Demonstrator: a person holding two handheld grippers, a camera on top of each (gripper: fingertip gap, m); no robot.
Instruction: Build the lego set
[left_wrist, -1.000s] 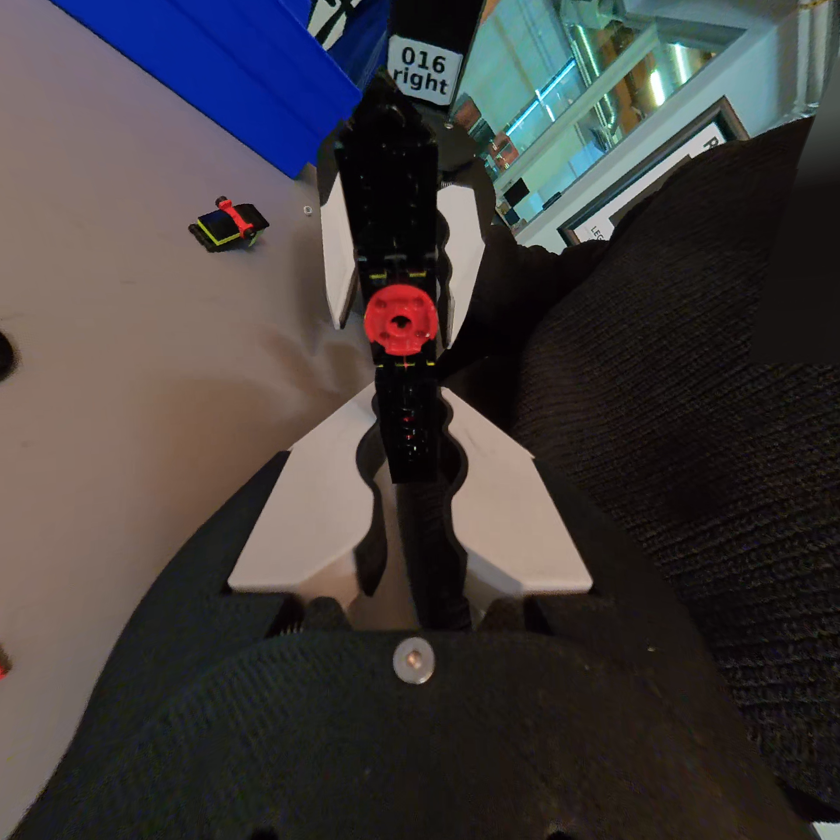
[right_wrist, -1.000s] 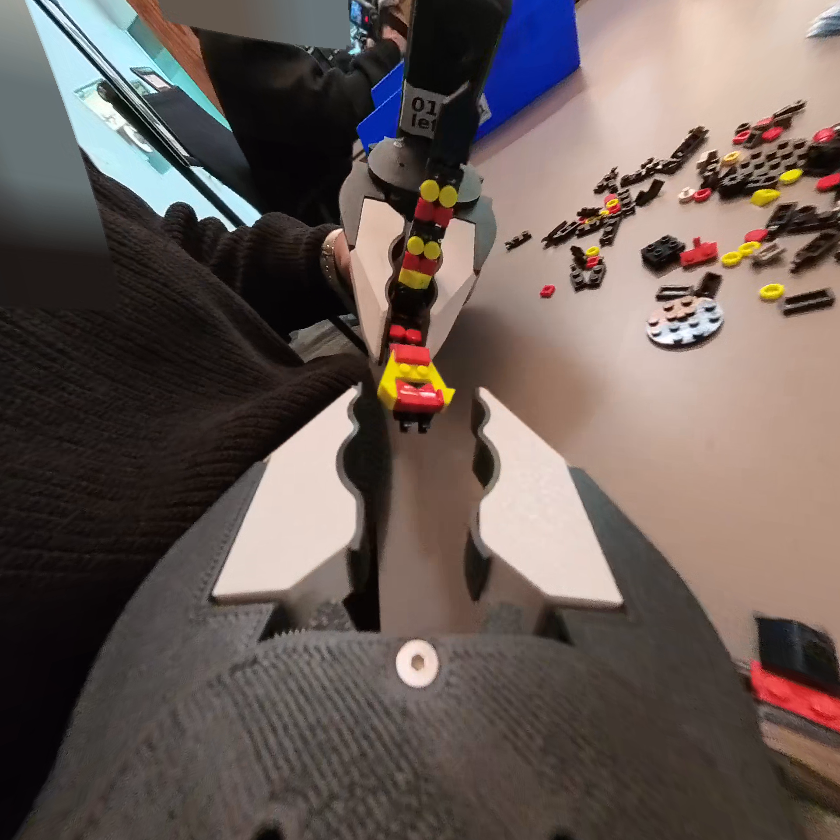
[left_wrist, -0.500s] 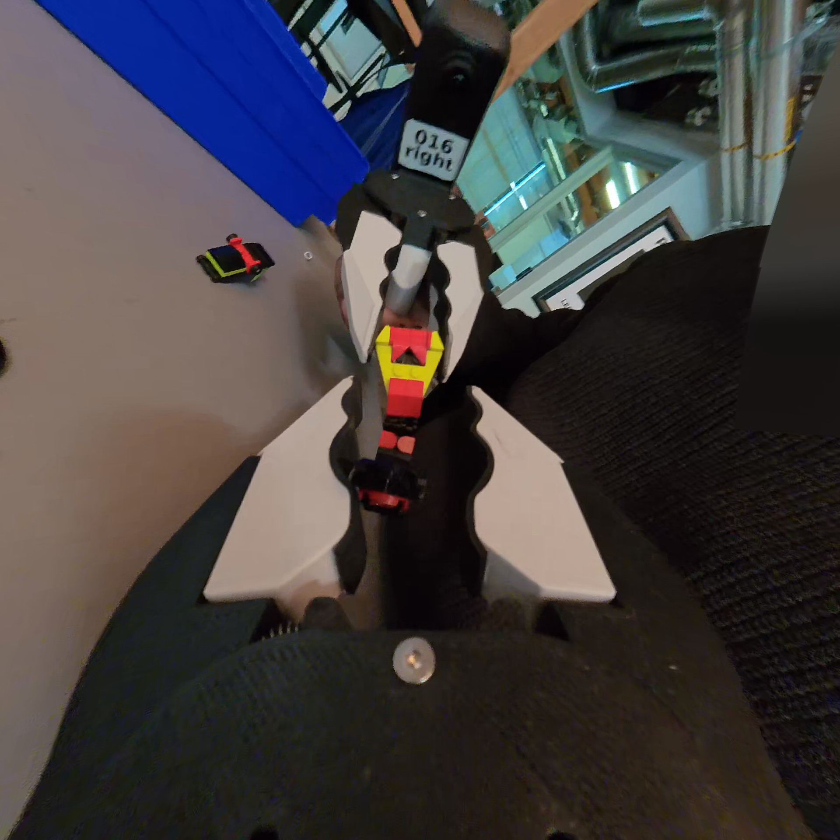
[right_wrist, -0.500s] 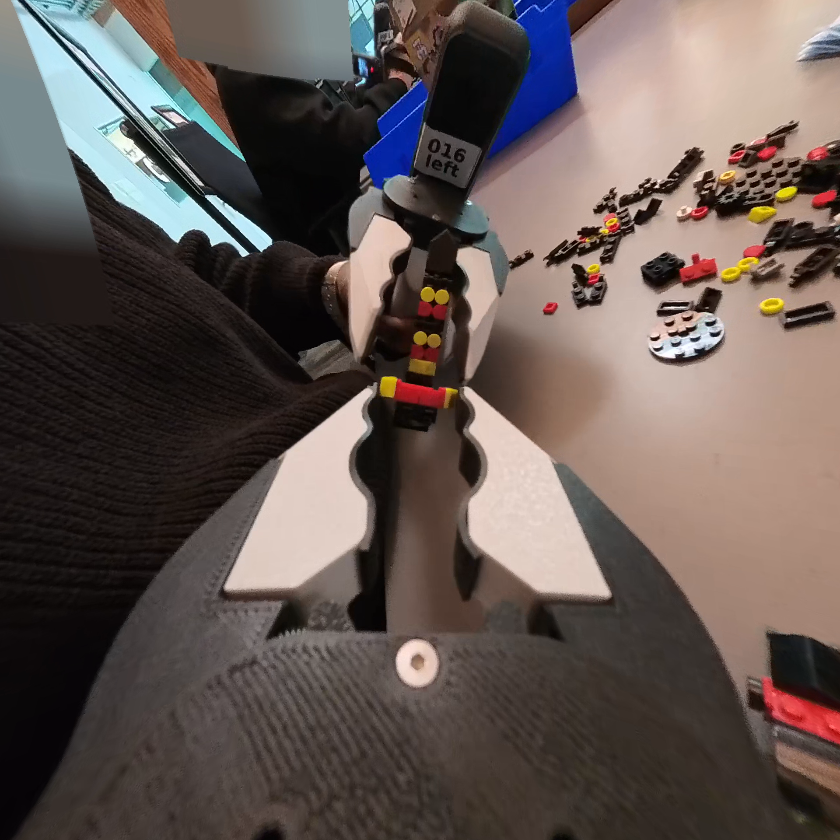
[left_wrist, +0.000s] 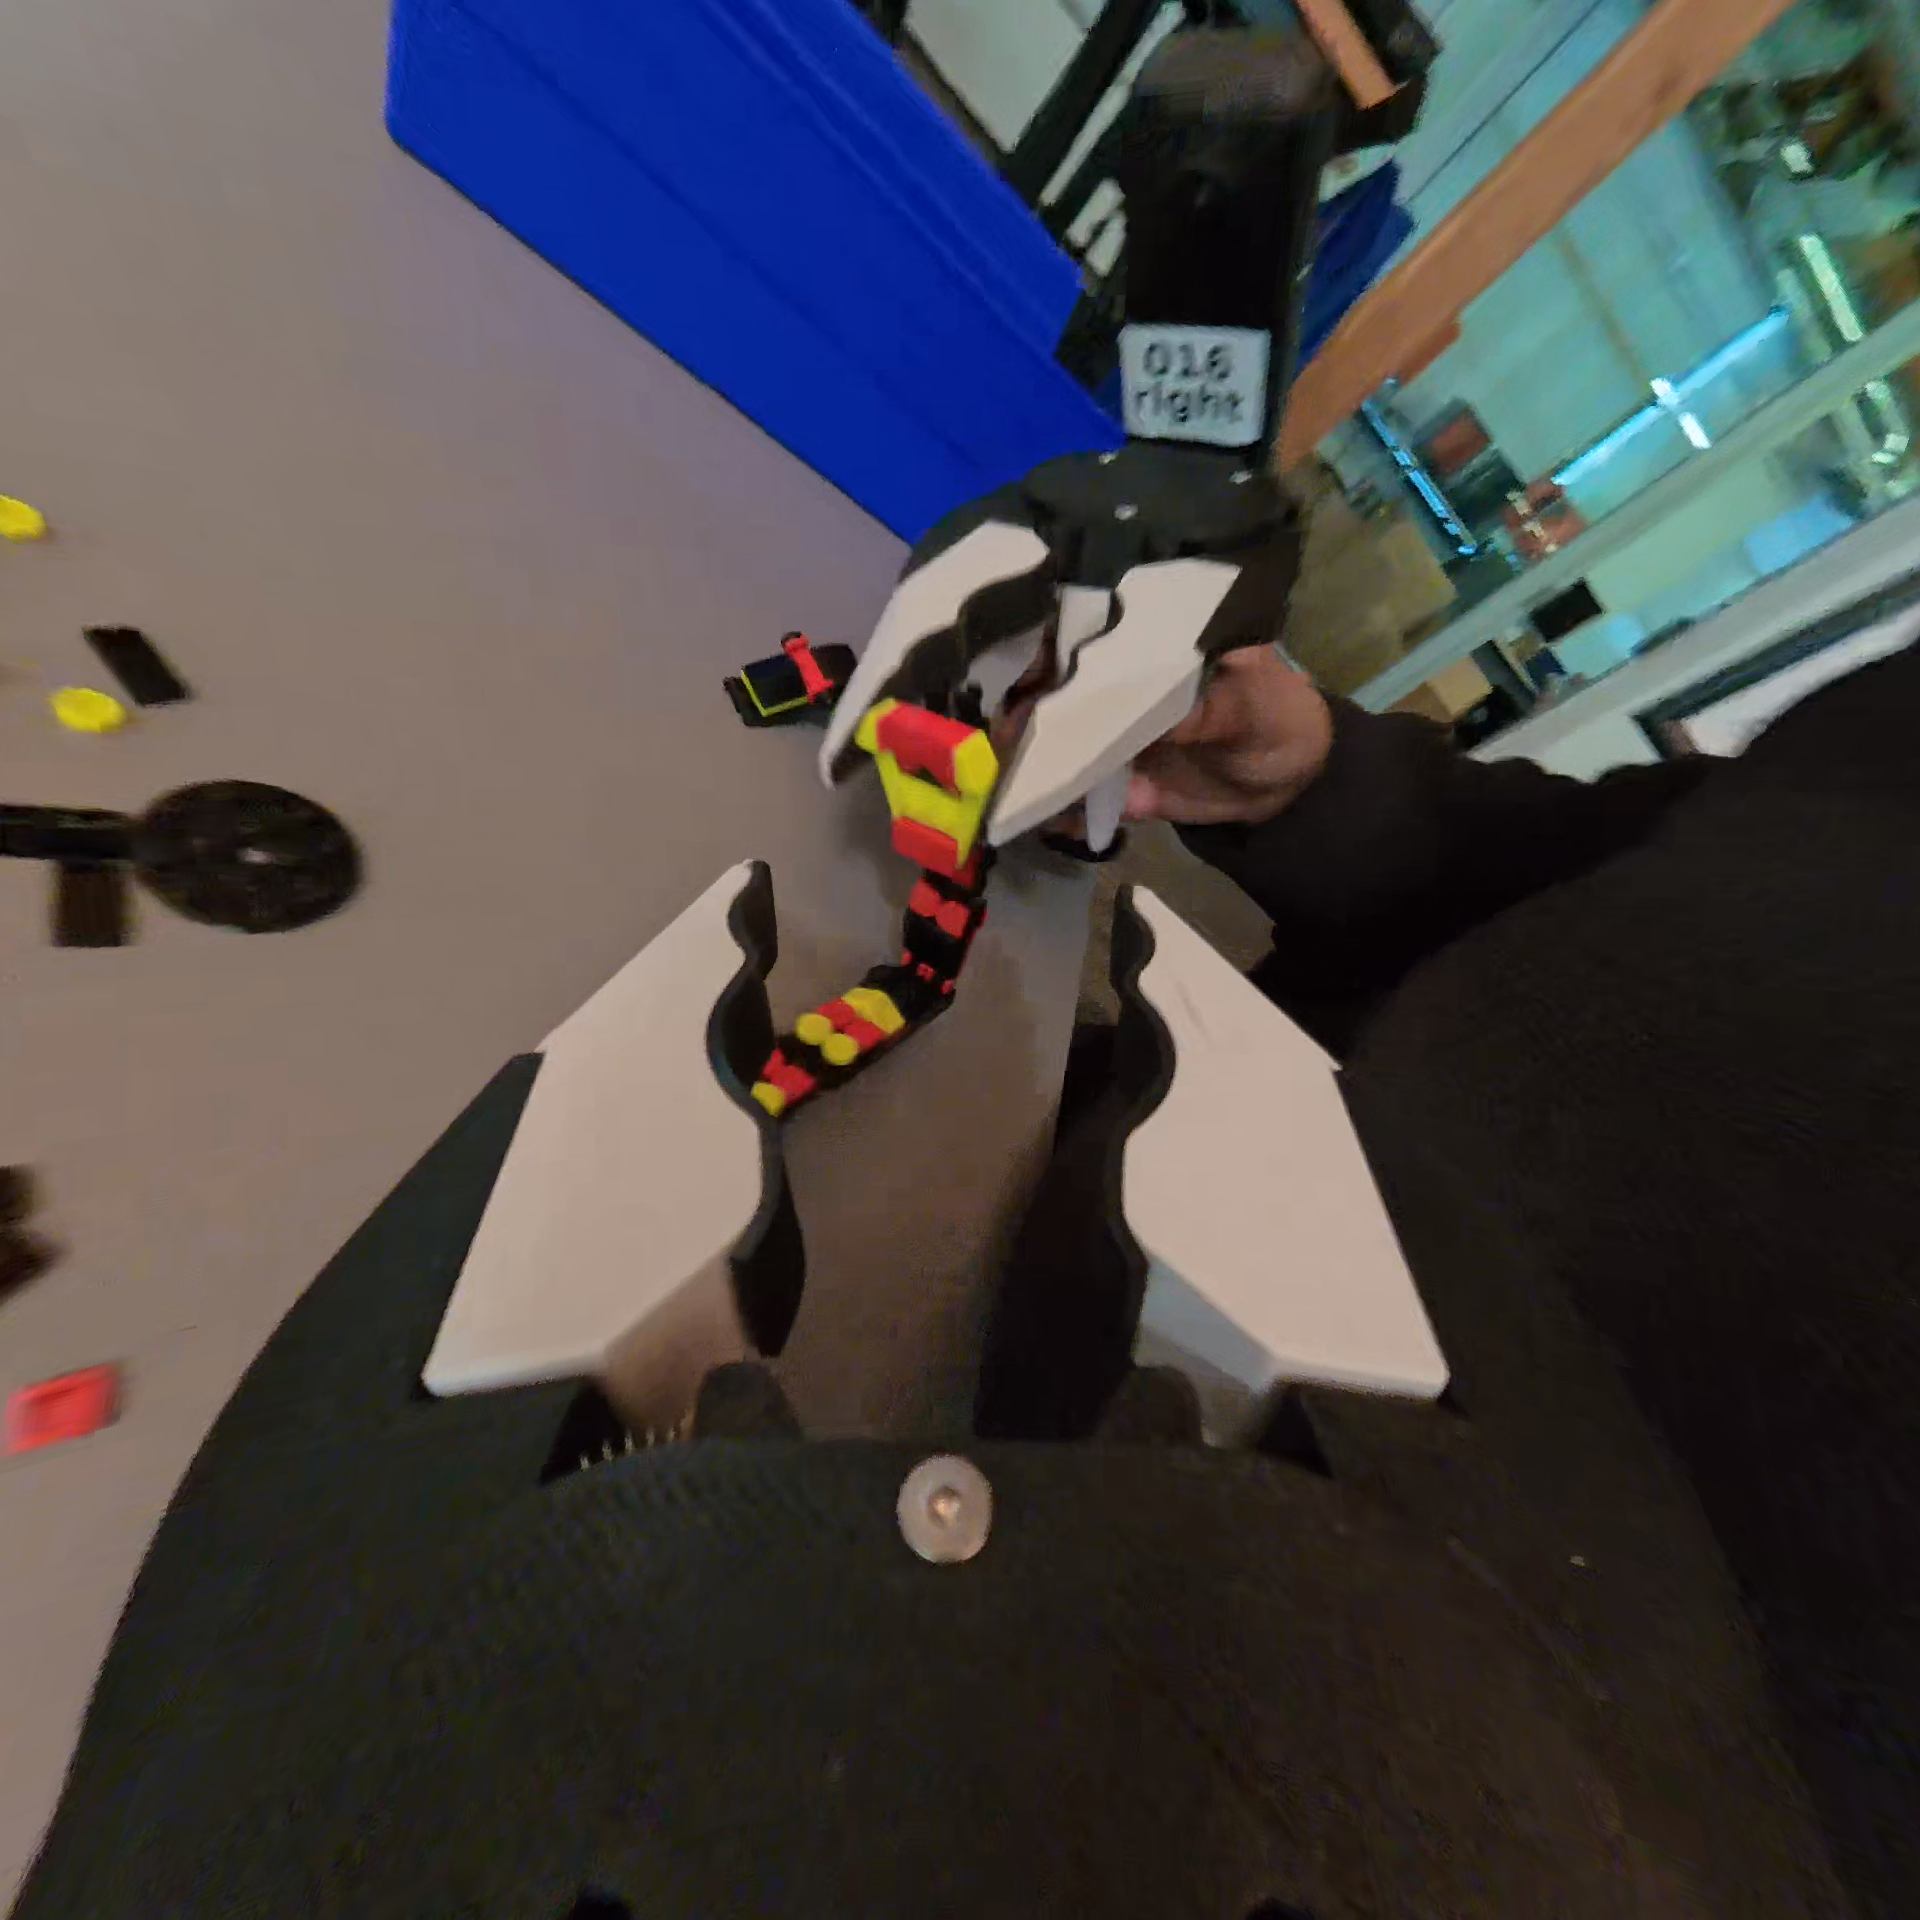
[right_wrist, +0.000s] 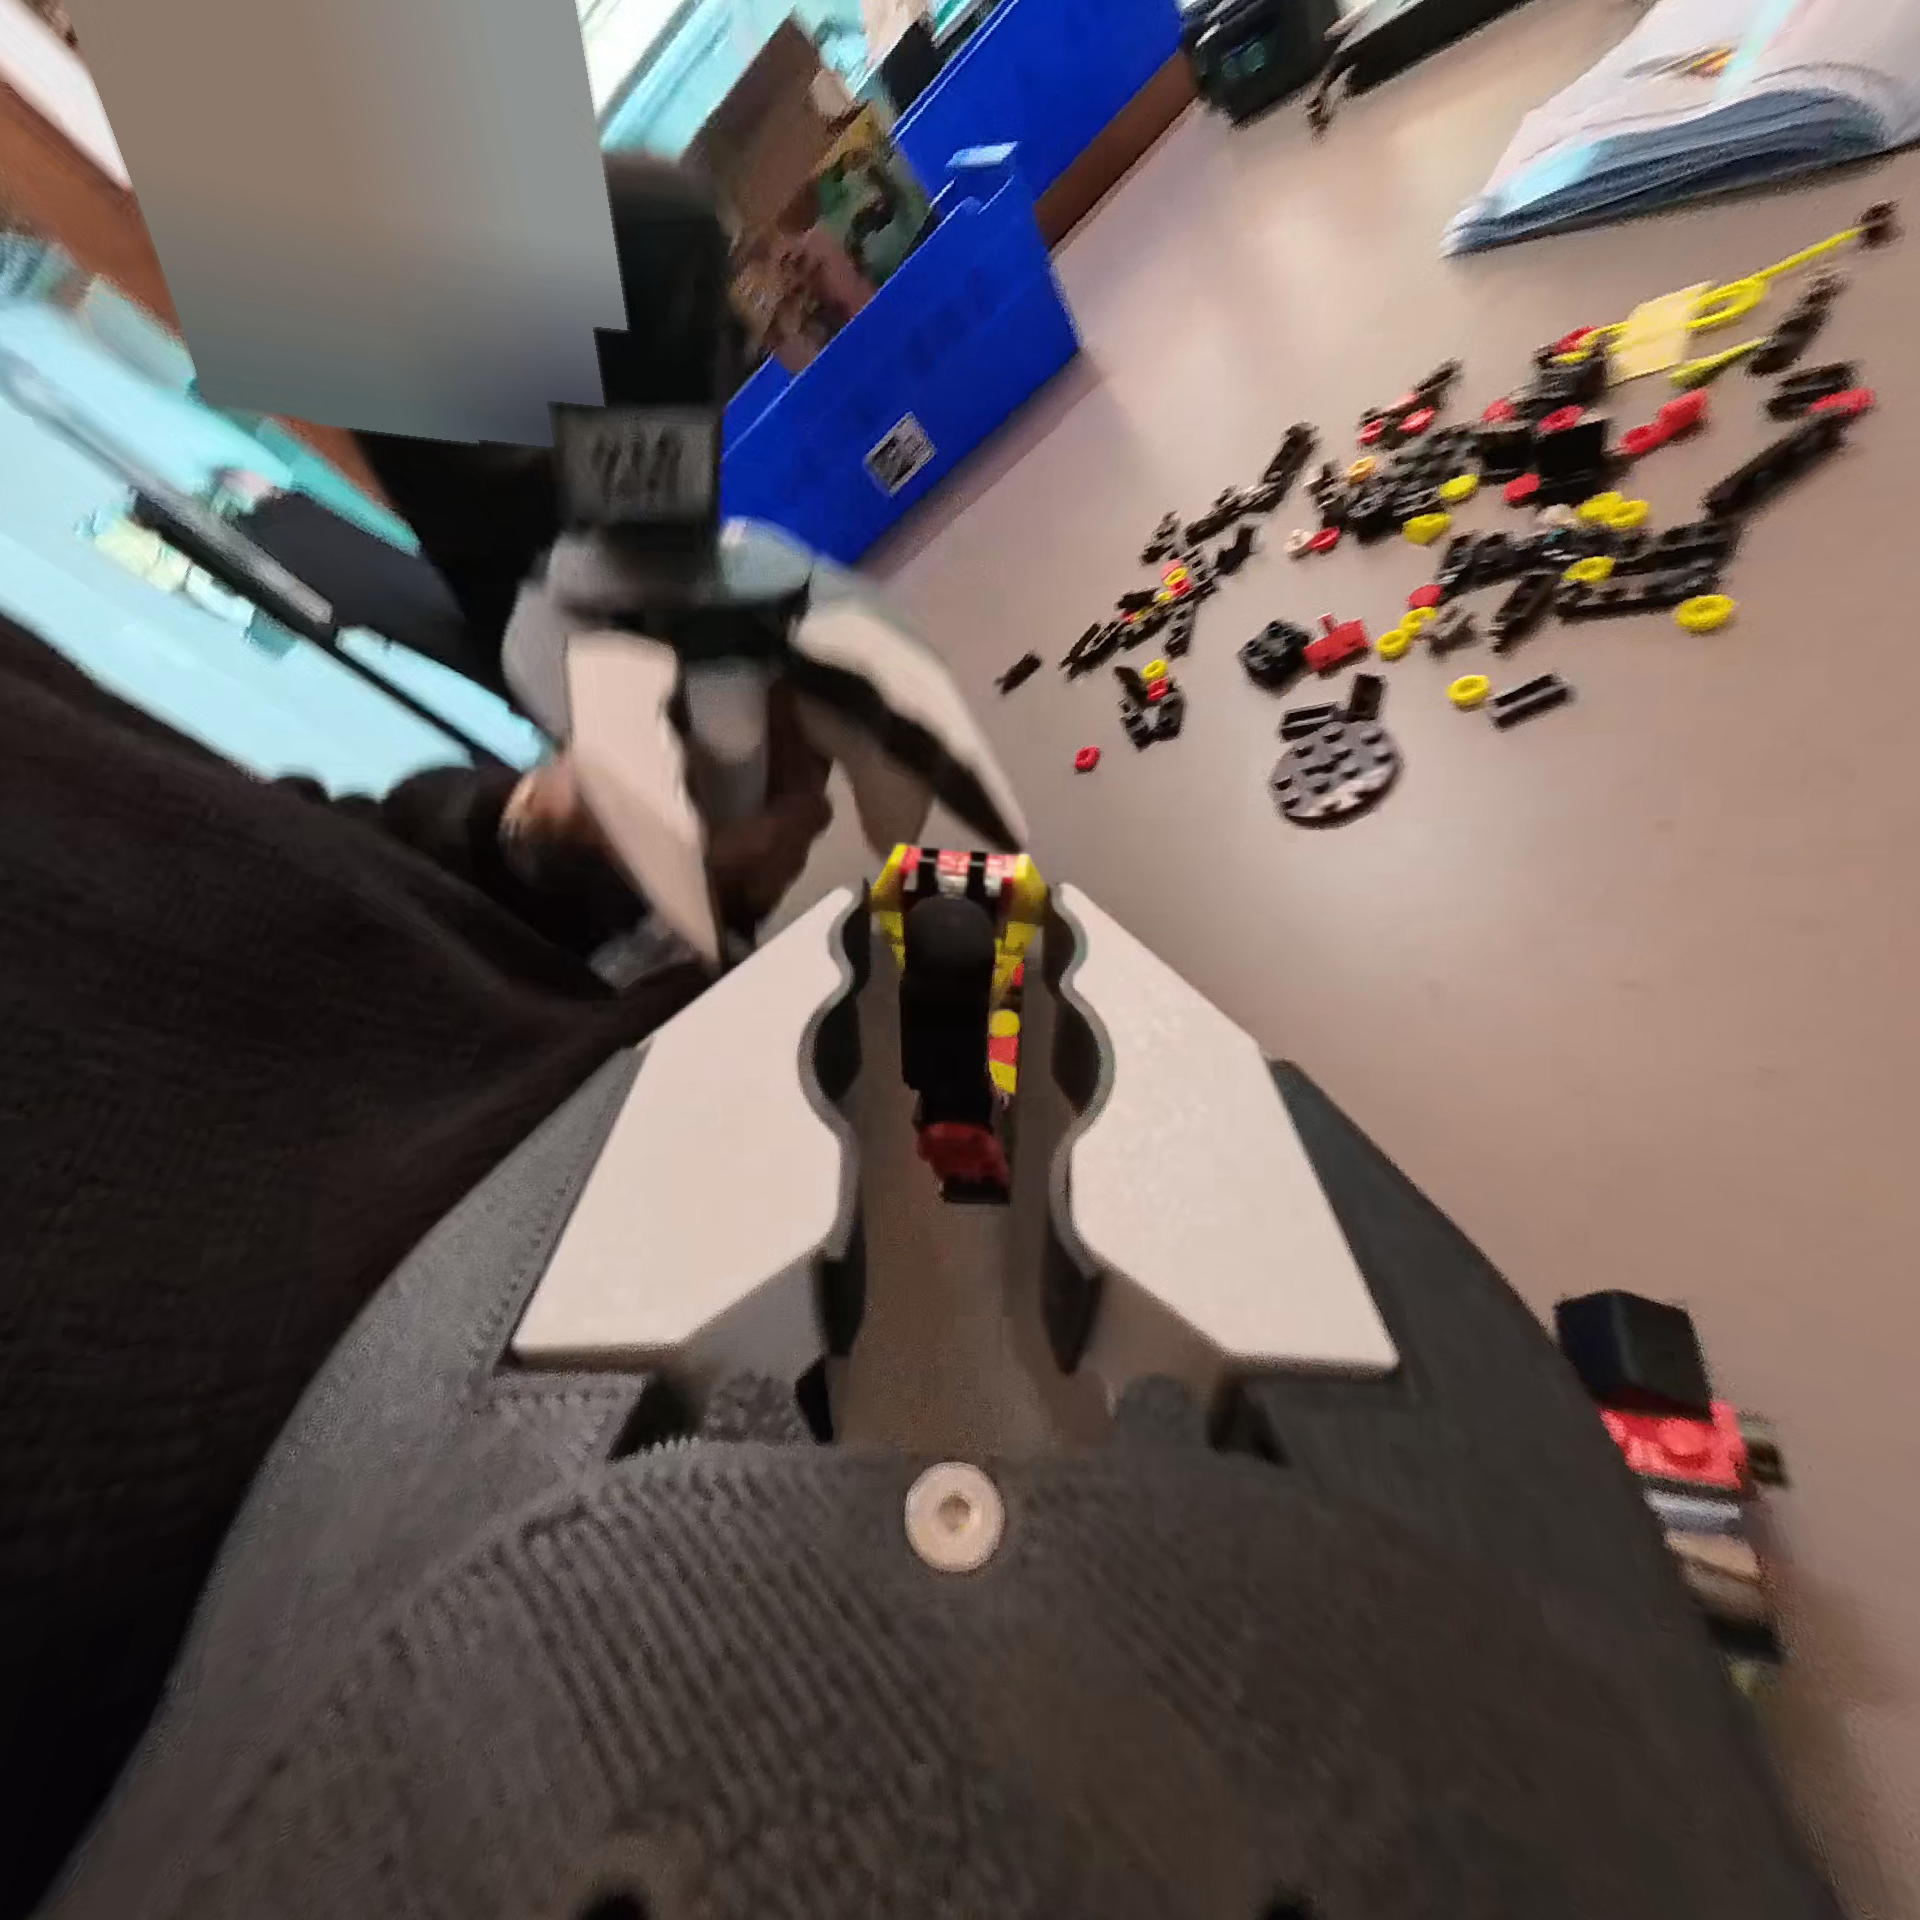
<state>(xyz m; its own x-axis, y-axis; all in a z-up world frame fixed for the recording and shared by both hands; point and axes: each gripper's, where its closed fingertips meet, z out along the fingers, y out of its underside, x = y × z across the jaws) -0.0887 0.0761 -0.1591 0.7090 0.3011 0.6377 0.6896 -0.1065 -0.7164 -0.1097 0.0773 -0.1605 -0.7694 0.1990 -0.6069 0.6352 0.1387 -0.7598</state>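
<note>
A long jointed lego build (left_wrist: 920, 914) in black, red and yellow hangs curved from my right gripper (left_wrist: 914, 800). In the right wrist view, my right gripper (right_wrist: 956, 904) is shut on the build's yellow and red head end (right_wrist: 956, 883). The black underside runs back between the fingers. My left gripper (left_wrist: 940, 899) is open and holds nothing. The build's tail (left_wrist: 790, 1075) lies beside its left finger's inner edge. The left gripper's fingers (right_wrist: 644, 790) show blurred and spread just beyond the build in the right wrist view.
Several loose black, red and yellow lego pieces (right_wrist: 1455, 540) lie spread on the table. There is a round black plate (right_wrist: 1335, 769), also in the left wrist view (left_wrist: 244, 857). A blue bin (left_wrist: 727, 239) stands behind, with a small sub-build (left_wrist: 790, 681) and an instruction booklet (right_wrist: 1714, 114). Only a small space, under 4 cm, lies between the two pairs of fingers.
My left gripper has opened, let go of the build and drawn back. My right gripper has shut on its head end and now carries it; both views have swung.
</note>
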